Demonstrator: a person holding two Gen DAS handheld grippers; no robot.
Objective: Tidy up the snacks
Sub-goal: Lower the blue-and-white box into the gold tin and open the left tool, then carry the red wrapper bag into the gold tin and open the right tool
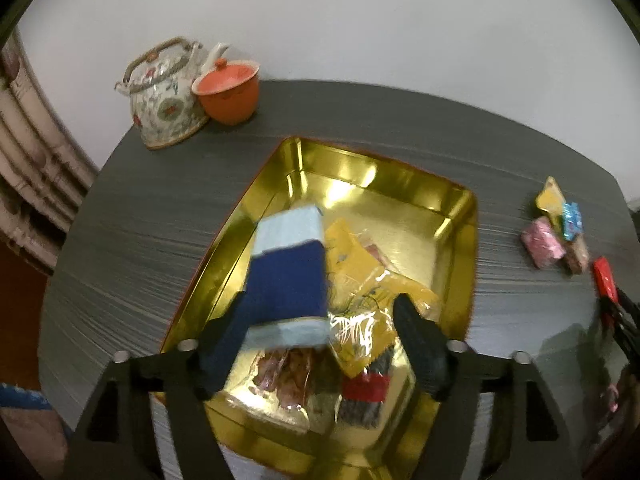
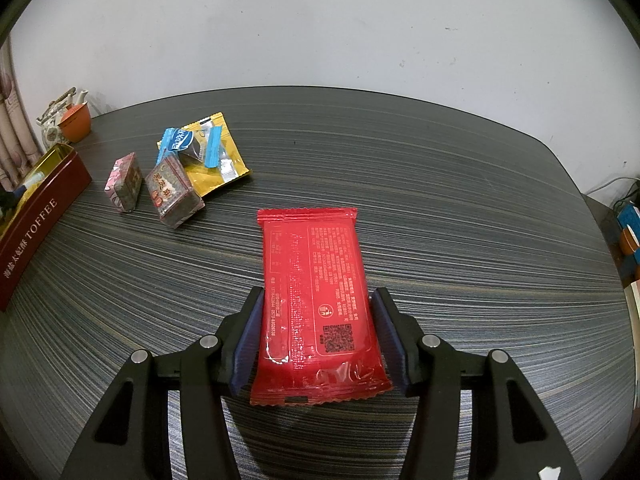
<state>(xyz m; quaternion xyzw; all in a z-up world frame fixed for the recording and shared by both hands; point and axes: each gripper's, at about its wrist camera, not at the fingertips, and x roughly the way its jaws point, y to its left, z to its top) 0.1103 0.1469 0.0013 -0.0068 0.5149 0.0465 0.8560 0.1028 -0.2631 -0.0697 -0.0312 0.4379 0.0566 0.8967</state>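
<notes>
Surface: dark grey striped table (image 2: 440, 184), plain white wall (image 2: 320, 20) behind it. Teapot (image 1: 164, 96) and orange lidded cup (image 1: 228, 92) stood far ahead-left of the left claw (image 1: 320, 344). Left claw was spread wide over the gold tin (image 1: 460, 216); blue-and-pale packet (image 1: 288, 276) lay between its fingers, blurred, contact not discernible. Right claw (image 2: 316, 336) gripped the red packet (image 2: 316, 288) by its long edges; long axis ran straight ahead along the fingers, printed back up. Loose snacks (image 2: 176, 184) lay ahead-left.
</notes>
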